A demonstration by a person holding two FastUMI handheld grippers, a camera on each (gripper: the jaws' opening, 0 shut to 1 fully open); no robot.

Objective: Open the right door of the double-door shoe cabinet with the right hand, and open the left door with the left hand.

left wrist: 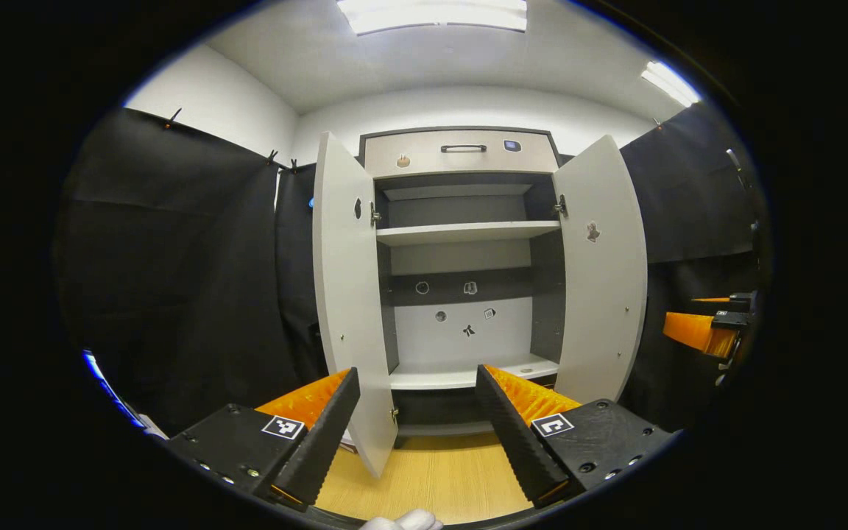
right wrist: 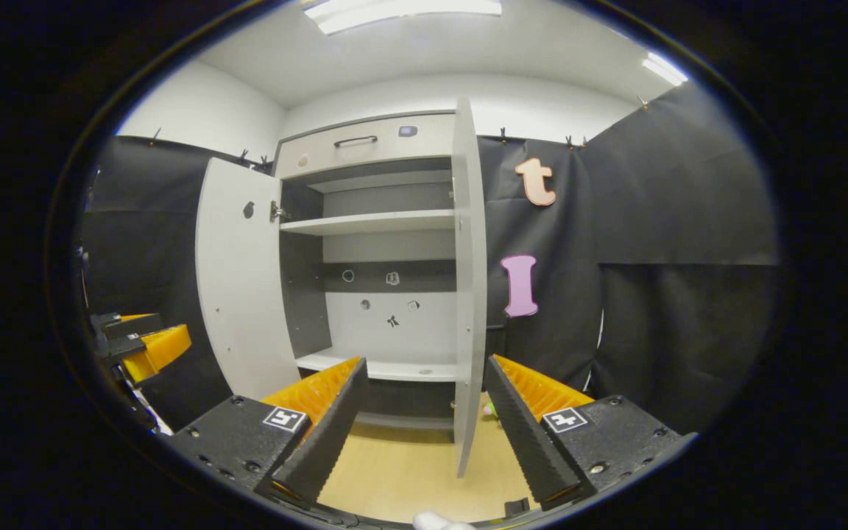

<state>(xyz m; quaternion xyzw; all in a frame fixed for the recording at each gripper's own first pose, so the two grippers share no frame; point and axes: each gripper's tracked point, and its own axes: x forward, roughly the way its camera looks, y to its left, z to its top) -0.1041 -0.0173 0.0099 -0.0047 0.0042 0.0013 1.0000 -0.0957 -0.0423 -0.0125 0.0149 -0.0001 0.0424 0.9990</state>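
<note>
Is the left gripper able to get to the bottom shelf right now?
Probably yes. Both doors, left and right, stand swung wide, and the left gripper is open, facing the bottom shelf with nothing between.

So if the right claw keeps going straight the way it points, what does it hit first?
Most likely the right door. It stands open, edge-on, between the open right claw fingers, so its front edge comes first. Depth is hard to judge; slightly to the left, it would pass into the cabinet instead.
</note>
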